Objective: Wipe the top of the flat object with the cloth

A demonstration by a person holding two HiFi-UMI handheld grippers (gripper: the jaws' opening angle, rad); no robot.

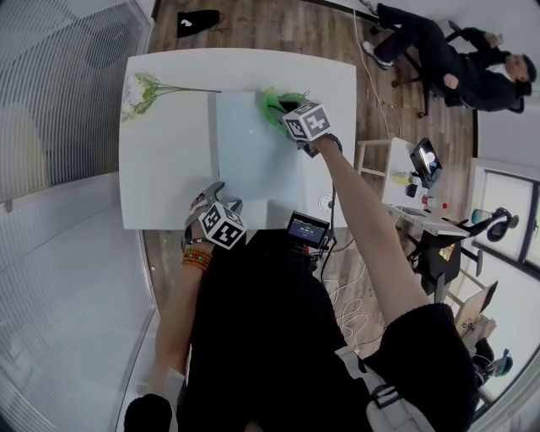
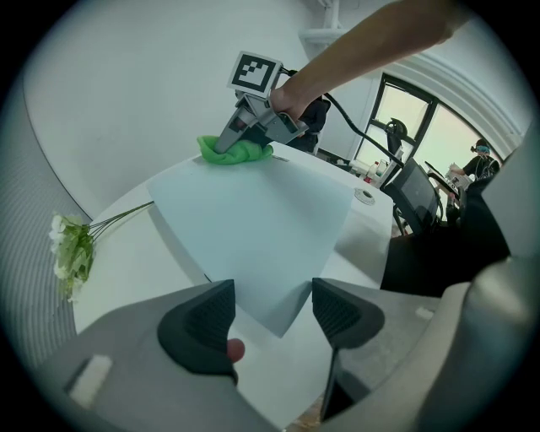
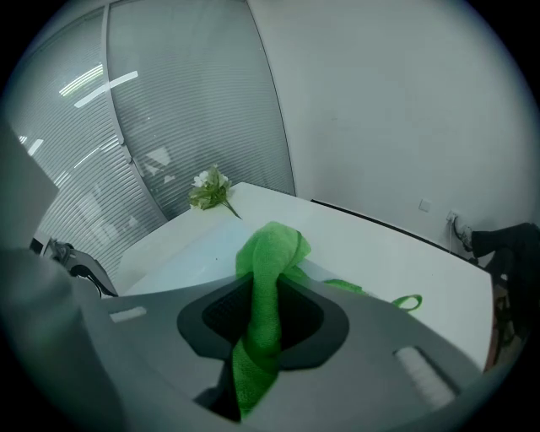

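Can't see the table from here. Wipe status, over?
Right hand-held gripper shut on green cloth, far edge of flat panel. Left hand-held gripper open at its near corner. Flowers beside, off panel.

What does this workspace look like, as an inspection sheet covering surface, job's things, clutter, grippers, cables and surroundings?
Surface: white table.
Job's things: pale blue flat sheet lying on the table; green cloth at its far edge.
Clutter: white flowers at the far left corner; small round item near the front right edge.
Grippers: left gripper open, pointed at the sheet's near corner; right gripper shut on the cloth.
Cables: loose cables on the floor.
Surroundings: wood floor, seated person, side table with a screen.
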